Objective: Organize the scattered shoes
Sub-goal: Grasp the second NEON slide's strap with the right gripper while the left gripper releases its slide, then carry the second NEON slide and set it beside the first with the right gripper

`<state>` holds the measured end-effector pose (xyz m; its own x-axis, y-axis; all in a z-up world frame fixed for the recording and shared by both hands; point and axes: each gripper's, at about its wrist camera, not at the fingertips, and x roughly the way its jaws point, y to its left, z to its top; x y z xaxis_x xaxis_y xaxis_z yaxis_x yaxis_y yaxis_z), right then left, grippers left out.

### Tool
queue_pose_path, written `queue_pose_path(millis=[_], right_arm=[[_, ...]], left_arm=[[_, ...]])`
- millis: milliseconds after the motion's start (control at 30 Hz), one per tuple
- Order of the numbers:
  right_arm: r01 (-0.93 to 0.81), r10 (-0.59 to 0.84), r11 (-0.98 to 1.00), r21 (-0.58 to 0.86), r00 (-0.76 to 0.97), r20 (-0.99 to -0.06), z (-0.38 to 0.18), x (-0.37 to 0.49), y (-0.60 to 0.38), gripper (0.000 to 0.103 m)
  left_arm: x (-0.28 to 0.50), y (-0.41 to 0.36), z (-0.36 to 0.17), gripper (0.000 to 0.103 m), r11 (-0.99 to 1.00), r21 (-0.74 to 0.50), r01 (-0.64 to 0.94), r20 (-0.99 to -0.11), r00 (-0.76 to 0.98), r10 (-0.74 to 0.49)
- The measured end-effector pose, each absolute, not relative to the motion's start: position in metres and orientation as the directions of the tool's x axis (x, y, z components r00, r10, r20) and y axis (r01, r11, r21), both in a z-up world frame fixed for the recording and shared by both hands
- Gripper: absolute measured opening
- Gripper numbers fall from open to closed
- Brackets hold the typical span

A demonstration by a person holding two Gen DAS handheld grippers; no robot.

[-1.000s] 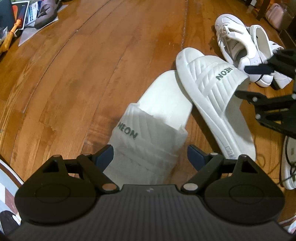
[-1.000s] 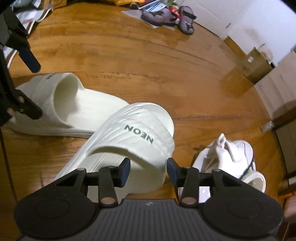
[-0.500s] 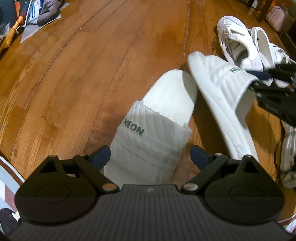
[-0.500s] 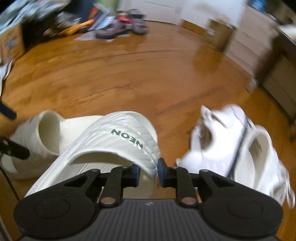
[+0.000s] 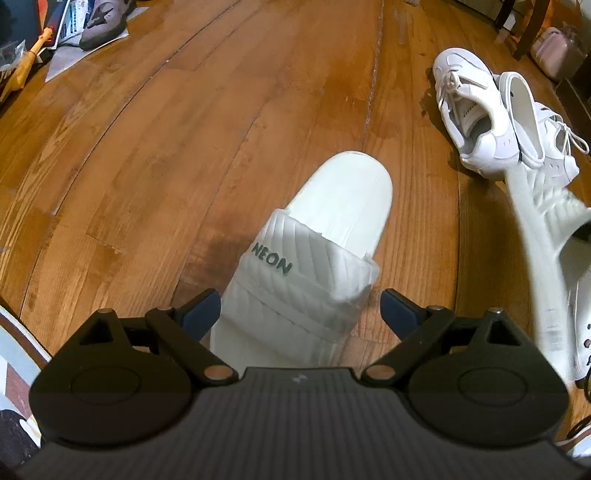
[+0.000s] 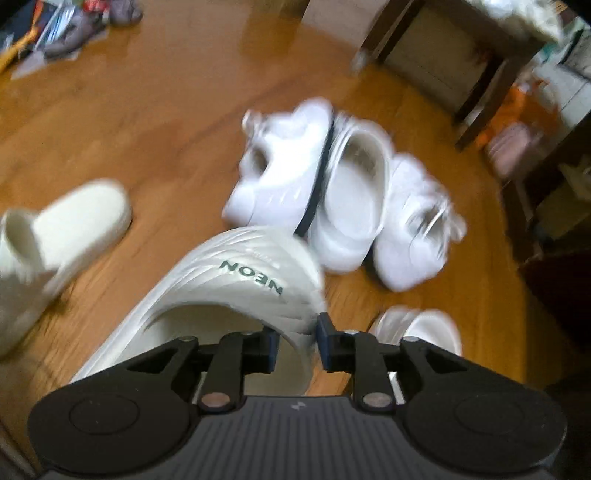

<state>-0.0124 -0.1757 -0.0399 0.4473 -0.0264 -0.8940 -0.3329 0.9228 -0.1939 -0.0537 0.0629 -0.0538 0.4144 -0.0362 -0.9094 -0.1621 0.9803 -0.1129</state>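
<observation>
A white "NEON" slide (image 5: 332, 206) lies flat on the wooden floor, also seen at the left of the right wrist view (image 6: 66, 229). My left gripper (image 5: 300, 306) hangs open just above it, its pads either side of the strap and clear of it. The matching slide (image 6: 236, 280) is raised and tilted off the floor. My right gripper (image 6: 297, 343) has the edge of that slide's strap between its pads, and its jaws are opening. The same slide shows blurred at the right edge of the left wrist view (image 5: 543, 236).
A pair of white sneakers (image 5: 472, 110) lies beyond the slides. Another white shoe (image 6: 421, 328) sits near the right gripper. Papers and dark shoes (image 5: 99, 22) lie far left. Wooden furniture legs (image 6: 424, 55) and a pink bag (image 5: 554, 51) stand behind.
My right gripper closed on the strap, rolled and lifted that slide off the other one, swinging it right toward the sneakers. The left gripper stayed over the slide on the floor.
</observation>
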Motion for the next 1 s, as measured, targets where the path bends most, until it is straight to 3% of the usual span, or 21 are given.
queue_pose_path(millis=[100,133,233,300,567,667,833,900,1000], right_arm=[[-0.390,0.163,0.920,0.032,0.309,-0.937,-0.039,-0.018,-0.172,0.062],[-0.434,0.211,0.899,0.063,0.303,-0.929,-0.033,-0.021,-0.169,0.064],[-0.612,0.261,0.790,-0.030,0.381,-0.887,-0.014,-0.030,-0.161,0.071],[-0.712,0.278,0.690,-0.128,0.424,-0.862,-0.010,-0.033,-0.161,0.089],[-0.866,0.174,0.466,-0.180,0.289,-0.941,-0.059,0.005,-0.156,0.089],[-0.855,0.101,0.486,-0.181,0.261,-0.960,-0.078,0.025,-0.149,0.091],[-0.803,0.076,0.594,-0.050,0.118,-0.990,-0.096,0.044,-0.155,0.091],[-0.754,0.093,0.656,-0.024,0.113,-0.989,-0.096,0.048,-0.162,0.084],[-0.672,0.119,0.740,0.016,0.107,-0.987,-0.096,0.053,-0.172,0.082]], left_arm=[[-0.054,0.065,-0.053,0.094,0.979,-0.114,-0.167,-0.909,0.415,-0.035],[-0.053,0.068,-0.054,0.094,0.978,-0.115,-0.175,-0.910,0.414,-0.033],[-0.053,0.073,-0.055,0.094,0.974,-0.120,-0.192,-0.912,0.409,-0.032],[-0.054,0.078,-0.055,0.094,0.969,-0.143,-0.201,-0.911,0.409,-0.049],[-0.054,0.075,-0.054,0.094,0.967,-0.171,-0.189,-0.911,0.405,-0.081],[-0.053,0.075,-0.058,0.094,0.966,-0.176,-0.190,-0.915,0.393,-0.089],[-0.052,0.079,-0.061,0.094,0.965,-0.163,-0.204,-0.921,0.381,-0.075],[-0.053,0.082,-0.062,0.094,0.960,-0.170,-0.221,-0.923,0.377,-0.077],[-0.055,0.086,-0.060,0.094,0.948,-0.211,-0.237,-0.914,0.392,-0.105]])
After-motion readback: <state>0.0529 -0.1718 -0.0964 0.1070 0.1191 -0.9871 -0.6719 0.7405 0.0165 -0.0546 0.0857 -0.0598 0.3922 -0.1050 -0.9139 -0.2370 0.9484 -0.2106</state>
